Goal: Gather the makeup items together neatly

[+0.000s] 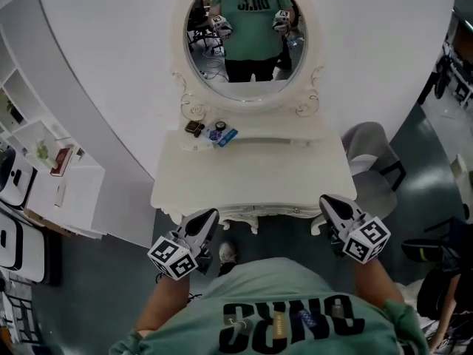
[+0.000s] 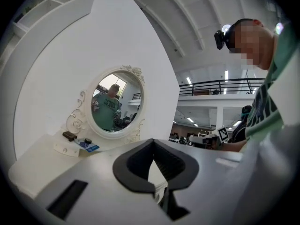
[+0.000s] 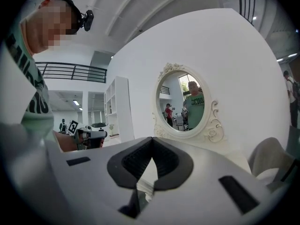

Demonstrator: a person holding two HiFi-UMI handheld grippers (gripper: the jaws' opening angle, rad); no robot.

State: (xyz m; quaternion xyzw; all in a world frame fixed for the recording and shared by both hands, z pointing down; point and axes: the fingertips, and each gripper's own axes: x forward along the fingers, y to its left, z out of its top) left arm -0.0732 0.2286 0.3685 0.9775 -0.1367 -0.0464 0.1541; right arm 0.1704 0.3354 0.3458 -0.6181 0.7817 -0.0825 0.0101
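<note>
The makeup items lie at the back left of the white dressing table (image 1: 259, 176), below the oval mirror (image 1: 251, 35). They are a dark brown compact (image 1: 194, 127), a small purple item (image 1: 216, 133) and a blue packet (image 1: 228, 136). The left gripper view shows the same compact (image 2: 69, 135) and packet (image 2: 91, 148) far ahead. My left gripper (image 1: 209, 217) is held off the table's front edge, jaws shut and empty. To the right, my right gripper (image 1: 329, 200) is also off the front edge, shut on nothing. Both point level toward the mirror.
A white chair (image 1: 373, 154) stands at the table's right side. A white shelf unit (image 1: 44, 161) with small objects stands to the left. The curved white wall rises behind the mirror. A shoe (image 1: 228, 252) shows on the grey floor under the table's front.
</note>
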